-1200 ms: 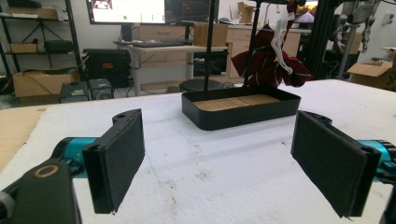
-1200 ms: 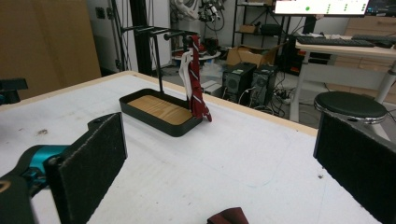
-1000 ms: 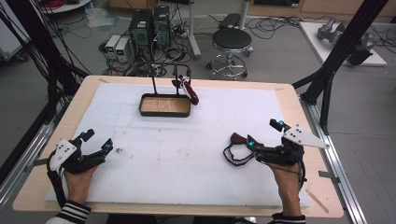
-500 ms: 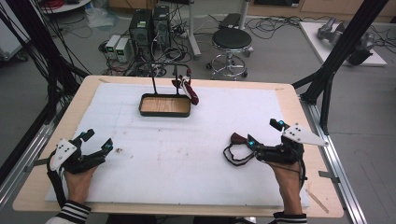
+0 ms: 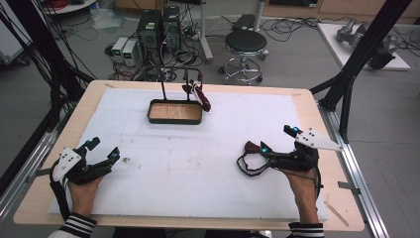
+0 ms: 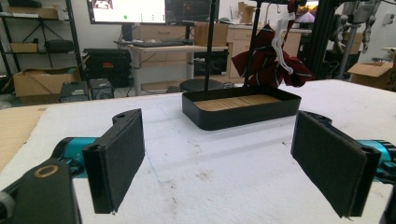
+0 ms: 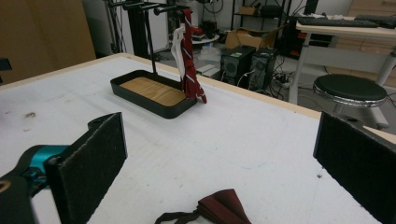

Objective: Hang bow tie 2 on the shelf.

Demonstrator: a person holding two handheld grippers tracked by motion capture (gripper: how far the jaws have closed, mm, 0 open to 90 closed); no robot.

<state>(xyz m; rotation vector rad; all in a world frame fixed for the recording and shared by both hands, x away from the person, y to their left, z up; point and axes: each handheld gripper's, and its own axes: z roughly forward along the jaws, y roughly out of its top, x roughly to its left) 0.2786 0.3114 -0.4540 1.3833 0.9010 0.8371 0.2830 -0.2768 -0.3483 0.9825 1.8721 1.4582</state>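
Maroon bow tie [image 5: 250,148] lies just ahead of the spread right gripper [image 5: 271,148]; left gripper [image 5: 101,154], also spread, sits well apart

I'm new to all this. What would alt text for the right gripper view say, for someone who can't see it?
Two open black padded jaws frame a white-covered table, with a folded dark red bow tie and its strap lying just ahead between them. Farther off, a black tray with a wooden floor carries a rack from which a red striped tie hangs.

Dark-red bow tie [image 5: 251,147] flat on mat [image 5: 198,148]
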